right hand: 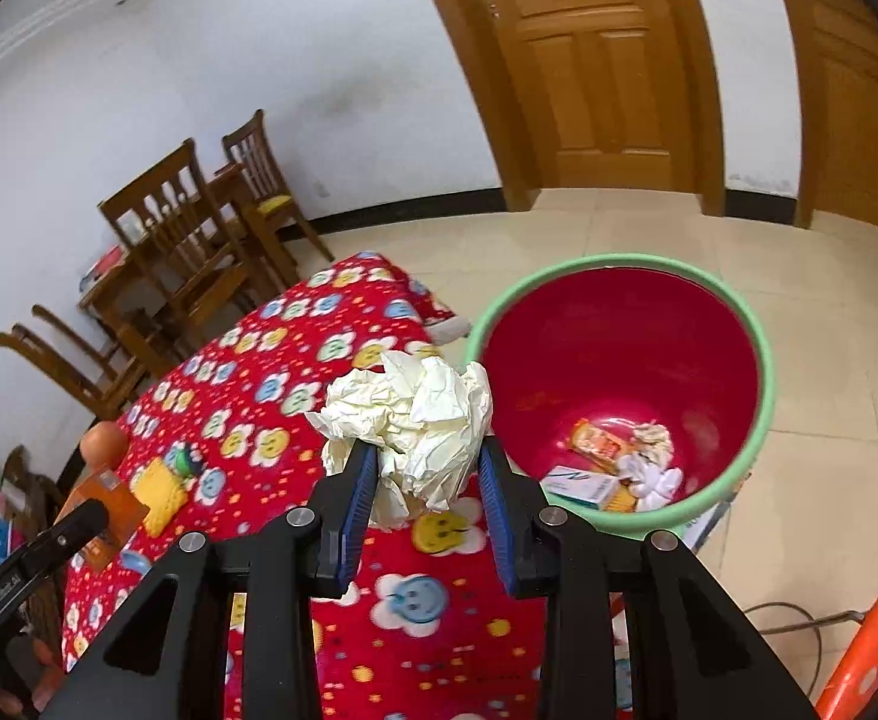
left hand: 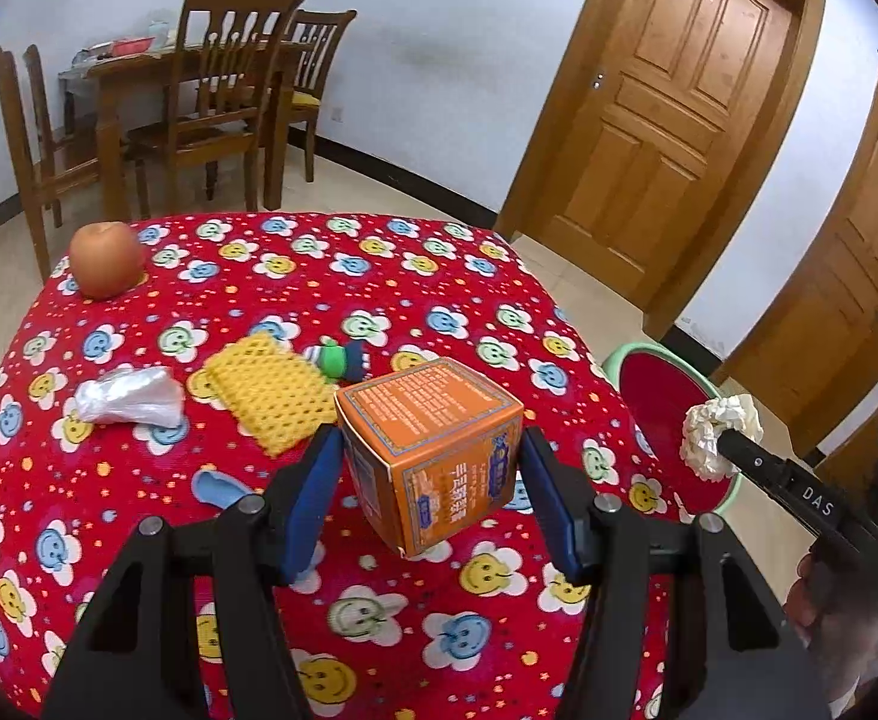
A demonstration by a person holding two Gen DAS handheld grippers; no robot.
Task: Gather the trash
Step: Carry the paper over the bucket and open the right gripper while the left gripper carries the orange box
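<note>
My left gripper (left hand: 433,456) is shut on an orange carton (left hand: 433,450), held tilted above the red smiley tablecloth (left hand: 319,276). My right gripper (right hand: 427,462) is shut on a crumpled ball of white paper (right hand: 415,414), held over the table's corner beside the red bin with the green rim (right hand: 763,360). In the left wrist view the same paper ball (left hand: 718,432) hangs in front of the bin (left hand: 667,387). The bin holds several bits of trash (right hand: 613,474). A clear plastic wrapper (left hand: 127,399) and a yellow foam net (left hand: 271,390) lie on the cloth.
An apple (left hand: 106,261) sits at the table's far left corner, and a small green toy (left hand: 337,357) lies behind the foam net. Wooden chairs and a dining table (left hand: 199,96) stand beyond. Doors (left hand: 667,96) line the wall, and an orange stool (right hand: 871,648) stands at the lower right.
</note>
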